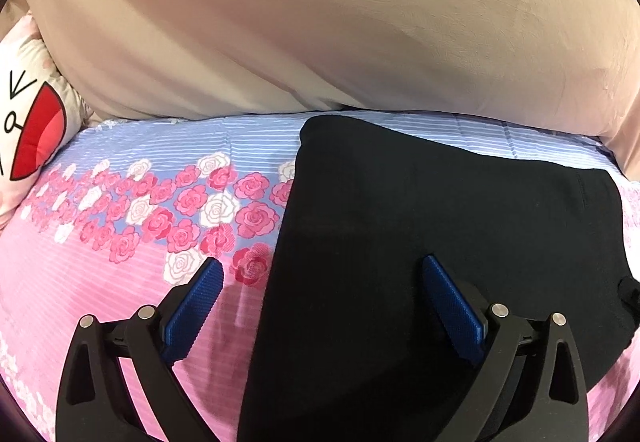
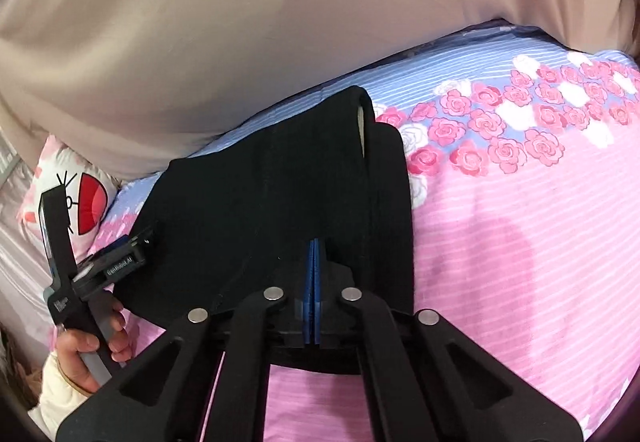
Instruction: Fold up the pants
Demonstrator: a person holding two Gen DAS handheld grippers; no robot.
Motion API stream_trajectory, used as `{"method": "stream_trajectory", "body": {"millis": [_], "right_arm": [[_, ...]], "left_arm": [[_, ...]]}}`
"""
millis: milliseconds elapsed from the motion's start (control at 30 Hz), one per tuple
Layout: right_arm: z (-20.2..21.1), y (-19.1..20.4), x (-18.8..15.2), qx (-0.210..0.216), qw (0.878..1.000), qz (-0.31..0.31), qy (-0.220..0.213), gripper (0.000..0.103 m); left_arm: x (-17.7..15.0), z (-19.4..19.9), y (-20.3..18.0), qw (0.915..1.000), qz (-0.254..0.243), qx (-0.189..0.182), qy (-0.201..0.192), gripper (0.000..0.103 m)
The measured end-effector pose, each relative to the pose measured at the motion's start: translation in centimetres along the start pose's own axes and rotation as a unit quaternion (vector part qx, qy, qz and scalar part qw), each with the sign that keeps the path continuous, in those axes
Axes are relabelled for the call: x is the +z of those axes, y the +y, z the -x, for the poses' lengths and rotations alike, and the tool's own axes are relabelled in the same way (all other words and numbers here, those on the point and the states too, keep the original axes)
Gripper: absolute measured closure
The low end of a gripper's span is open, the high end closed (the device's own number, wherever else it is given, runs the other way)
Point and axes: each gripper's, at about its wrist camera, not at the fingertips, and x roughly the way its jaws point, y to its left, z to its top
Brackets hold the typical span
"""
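Left gripper [image 1: 320, 266] spread wide at the bottom of its frame over folded black pants [image 1: 420, 242] on a pink floral bedsheet [image 1: 100, 282], right gripper [image 2: 316, 242] pressed together, seemingly empty, so dragging either could likely undo the fold.

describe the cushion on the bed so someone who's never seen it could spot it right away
Start at the bed with the pink and blue rose sheet, backed by a beige wall. Left of the black pants, where sheet meets wall, lies the cushion. It alone is white, with a big red open mouth and thin black cartoon lines.
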Motion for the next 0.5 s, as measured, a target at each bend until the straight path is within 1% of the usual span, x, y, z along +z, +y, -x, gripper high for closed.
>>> {"method": "stream_trajectory", "body": {"millis": [67,100,133,167,233,267,300,333,367,400,467,500], "right_arm": [[-0.5,1.1,-0.5,-0.017,1.000,0.016,-0.001,0.103],[-0.5,1.6,-0.7,-0.015,1.000,0.013,-0.001,0.103],[-0.5,1.1,-0.7,-0.005,1.000,0.003,-0.001,0.103],[-0.6,0.9,-0.6,0.001,1.000,-0.005,0.000,0.103],[-0.1,0.5,-0.8,0.010,0.999,-0.031,0.000,0.103],[0.6,1.2,-0.8,0.006,1.000,-0.030,-0.008,0.103],[1.2,2.1,-0.9,0.001,1.000,-0.012,-0.015,0.099],[1.8,3.2,-1.2,-0.003,1.000,0.013,-0.020,0.095],[1.9,4.0,-1.7,-0.007,0.999,0.035,-0.014,0.095],[1.4,4.7,-1.9,-0.010,0.999,0.042,-0.005,0.095],[0.4,3.9,-2.9,-0.020,0.999,0.044,0.015,0.098],[0.4,3.1,-3.0,-0.010,0.999,0.039,0.014,0.101]], "left_arm": [[0.0,-0.1,0.2,1.0000,0.005,-0.006,0.002,0.005],[0.0,-0.3,0.4,0.9999,0.009,-0.013,0.005,0.005],[0.0,-0.5,0.7,0.9996,0.016,-0.022,0.009,0.005],[0.0,-0.7,1.1,0.9989,0.025,-0.036,0.015,0.005],[-0.1,-1.3,2.5,0.9948,0.060,-0.076,0.030,0.005],[-0.3,-0.9,2.9,0.9934,0.073,-0.082,0.030,0.005],[-0.5,-0.3,3.0,0.9934,0.077,-0.079,0.029,0.005],[-0.8,0.6,2.7,0.9947,0.070,-0.071,0.025,0.007],[-1.0,1.1,2.4,0.9959,0.059,-0.066,0.022,0.007],[-1.4,2.0,1.9,0.9972,0.042,-0.060,0.014,0.007],[-2.4,3.1,1.3,0.9986,0.015,-0.051,0.001,0.007],[-3.1,3.4,1.1,0.9989,0.000,-0.047,0.000,0.005]]}}
